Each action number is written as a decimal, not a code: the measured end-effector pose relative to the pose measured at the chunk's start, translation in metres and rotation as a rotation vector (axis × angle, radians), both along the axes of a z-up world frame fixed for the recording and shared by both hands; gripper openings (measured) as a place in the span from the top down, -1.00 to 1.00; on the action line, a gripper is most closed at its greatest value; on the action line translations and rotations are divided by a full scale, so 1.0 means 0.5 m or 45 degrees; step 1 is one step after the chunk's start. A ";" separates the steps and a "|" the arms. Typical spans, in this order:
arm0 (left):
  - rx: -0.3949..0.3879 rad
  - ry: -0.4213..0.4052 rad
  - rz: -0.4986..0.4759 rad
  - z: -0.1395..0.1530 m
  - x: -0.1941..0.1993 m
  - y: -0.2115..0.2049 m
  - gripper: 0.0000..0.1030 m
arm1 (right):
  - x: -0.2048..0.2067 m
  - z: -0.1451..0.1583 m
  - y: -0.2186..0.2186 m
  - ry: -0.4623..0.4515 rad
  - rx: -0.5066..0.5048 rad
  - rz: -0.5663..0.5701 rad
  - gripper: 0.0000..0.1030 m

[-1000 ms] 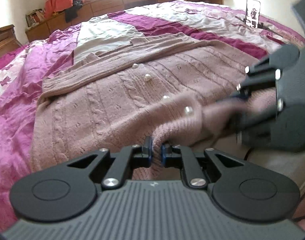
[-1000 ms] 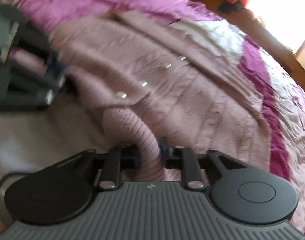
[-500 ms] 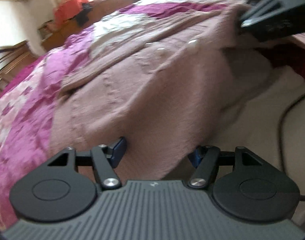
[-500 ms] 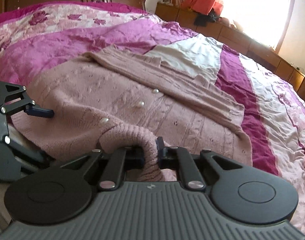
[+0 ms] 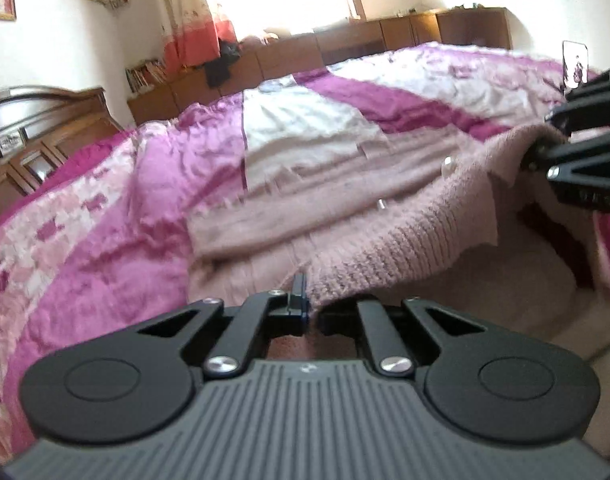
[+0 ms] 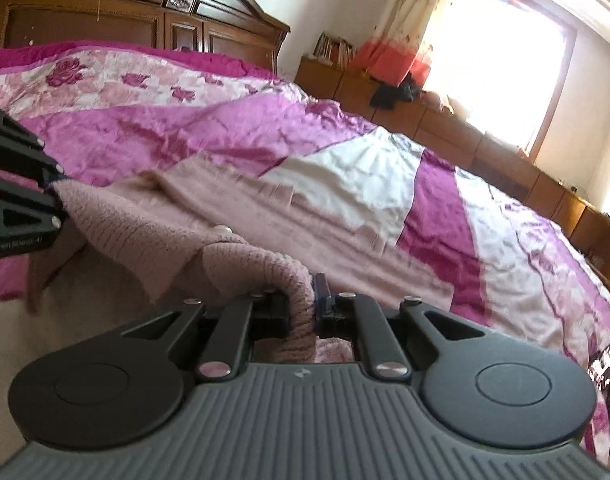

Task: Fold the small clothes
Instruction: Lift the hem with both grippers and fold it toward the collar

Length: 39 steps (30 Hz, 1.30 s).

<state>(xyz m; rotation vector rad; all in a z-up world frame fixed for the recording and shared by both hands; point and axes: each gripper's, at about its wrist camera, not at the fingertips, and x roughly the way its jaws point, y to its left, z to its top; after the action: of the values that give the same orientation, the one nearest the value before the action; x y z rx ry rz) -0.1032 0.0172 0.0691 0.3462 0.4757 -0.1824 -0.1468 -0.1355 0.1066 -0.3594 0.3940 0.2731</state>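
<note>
A dusty-pink knitted cardigan (image 5: 345, 216) with pearl buttons lies on the bed, its near hem lifted off the cover. My left gripper (image 5: 312, 312) is shut on the ribbed hem at its left corner. My right gripper (image 6: 303, 312) is shut on a bunched fold of the same hem (image 6: 293, 280). In the left wrist view the right gripper (image 5: 533, 148) shows at the right edge, clamped on the raised knit. In the right wrist view the left gripper (image 6: 59, 196) holds the other corner at the left edge. The hem hangs stretched between both.
A magenta, pink and white quilted bedspread (image 5: 105, 208) covers the bed. A dark wooden headboard (image 6: 145, 20) is at the far side. Low wooden cabinets (image 5: 345, 44) run under the bright window. A small framed picture (image 5: 576, 64) stands at the far right of the bed.
My left gripper, open half a second ago, has shut on the hem's corner. Both grippers have risen, lifting the near edge of the cardigan off the bed.
</note>
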 end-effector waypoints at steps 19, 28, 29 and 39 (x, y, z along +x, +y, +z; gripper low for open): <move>0.054 -0.141 0.114 0.076 0.333 -0.033 0.87 | 0.353 0.056 0.011 -0.092 -0.061 -0.040 0.79; 0.080 -0.013 0.138 -0.006 0.496 -0.043 0.86 | 0.551 -0.056 0.027 0.055 -0.127 -0.072 0.78; 0.083 0.004 0.143 -0.020 0.514 -0.044 0.86 | 0.569 -0.070 0.028 0.075 -0.128 -0.075 0.78; 0.092 0.156 0.143 -0.133 0.598 -0.036 0.82 | 0.668 -0.188 0.041 0.260 -0.098 -0.085 0.73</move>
<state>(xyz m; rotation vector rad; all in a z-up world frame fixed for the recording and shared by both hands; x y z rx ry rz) 0.1958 -0.0006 0.0024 0.3796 0.6220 -0.0779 0.1871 -0.1149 0.0126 -0.3943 0.6174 0.2306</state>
